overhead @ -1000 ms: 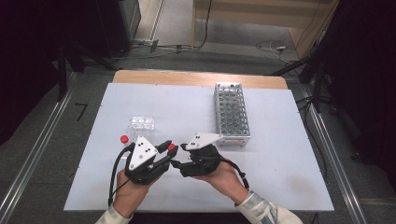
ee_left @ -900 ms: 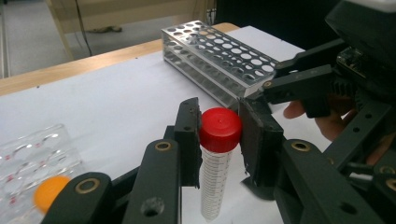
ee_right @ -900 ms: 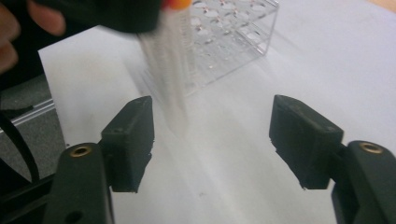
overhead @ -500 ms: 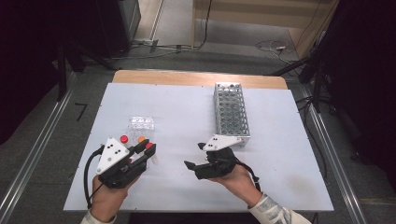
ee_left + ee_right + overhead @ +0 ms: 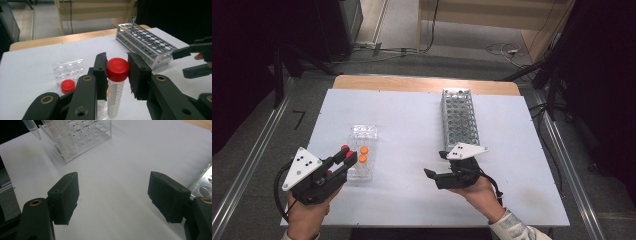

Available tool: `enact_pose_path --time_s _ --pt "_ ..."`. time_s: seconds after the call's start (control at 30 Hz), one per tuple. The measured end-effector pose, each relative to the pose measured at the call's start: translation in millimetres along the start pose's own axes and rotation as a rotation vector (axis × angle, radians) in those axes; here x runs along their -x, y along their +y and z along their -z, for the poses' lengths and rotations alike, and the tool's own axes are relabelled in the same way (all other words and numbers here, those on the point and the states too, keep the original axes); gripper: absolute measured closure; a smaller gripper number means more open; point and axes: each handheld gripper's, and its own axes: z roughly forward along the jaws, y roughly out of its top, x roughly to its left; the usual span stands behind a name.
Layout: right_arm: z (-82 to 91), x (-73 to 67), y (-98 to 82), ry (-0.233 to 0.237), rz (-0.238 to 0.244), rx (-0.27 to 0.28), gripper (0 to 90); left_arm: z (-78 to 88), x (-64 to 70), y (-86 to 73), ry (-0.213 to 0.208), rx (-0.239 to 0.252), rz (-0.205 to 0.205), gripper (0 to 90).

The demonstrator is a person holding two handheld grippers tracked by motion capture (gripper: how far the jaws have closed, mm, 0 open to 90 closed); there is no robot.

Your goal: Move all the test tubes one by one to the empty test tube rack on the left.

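Note:
My left gripper [image 5: 348,156] [image 5: 116,62] is shut on a clear graduated tube [image 5: 115,95] with a red cap, which stands upright between its pads at the table's front left. Just beyond it is a clear plastic rack [image 5: 362,135] [image 5: 67,68] with another red-capped tube [image 5: 68,85] and two orange-capped tubes [image 5: 363,150]. My right gripper [image 5: 436,164] [image 5: 113,202] hovers low over the white table, right of centre. Its jaws have just been opening and now stand wide open with nothing between them. A metal tube rack [image 5: 459,117] [image 5: 147,45] lies behind it.
The white tabletop [image 5: 402,125] has a wooden strip along its far edge. Bare table lies between the two hands. The right gripper view has the clear rack [image 5: 82,135] far off at upper left, and a tube's pointed tip [image 5: 32,128] beside it.
The two grippers were tip to tip at the table's middle front. The left has drawn away to the left with the tube. The right has shifted right, its jaws wider.

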Motion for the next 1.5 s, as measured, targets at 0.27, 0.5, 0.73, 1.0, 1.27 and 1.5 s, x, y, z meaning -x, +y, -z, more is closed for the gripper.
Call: enact_pose_path --time_s 0.27,0.5,0.73,1.0,1.27,1.5 --pt "6.5 7.0 -4.0 -0.019 -0.024 0.008 24.2 4.6 -14.3 4.1 0.054 0.026 0.023 70.2" --pt "7.9 8.8 -4.7 -0.022 -0.034 0.011 24.5 1.2 -20.9 5.2 0.110 0.023 0.001 70.2" --pt "6.6 8.5 -5.6 -0.022 -0.031 0.006 24.5 -9.9 -28.4 -4.2 0.152 -0.003 -0.001 70.1" --pt "6.3 8.7 -5.9 -0.021 -0.030 0.004 24.6 -23.0 -26.2 -19.3 0.151 -0.044 -0.008 69.8" --pt "7.6 9.8 -6.3 -0.026 -0.032 0.008 24.8 -24.8 -26.6 -22.7 0.135 -0.061 0.012 60.5" --pt "10.8 15.8 -8.7 -0.050 -0.047 0.030 25.0 -20.8 -27.2 -21.7 0.139 -0.044 0.038 41.5"
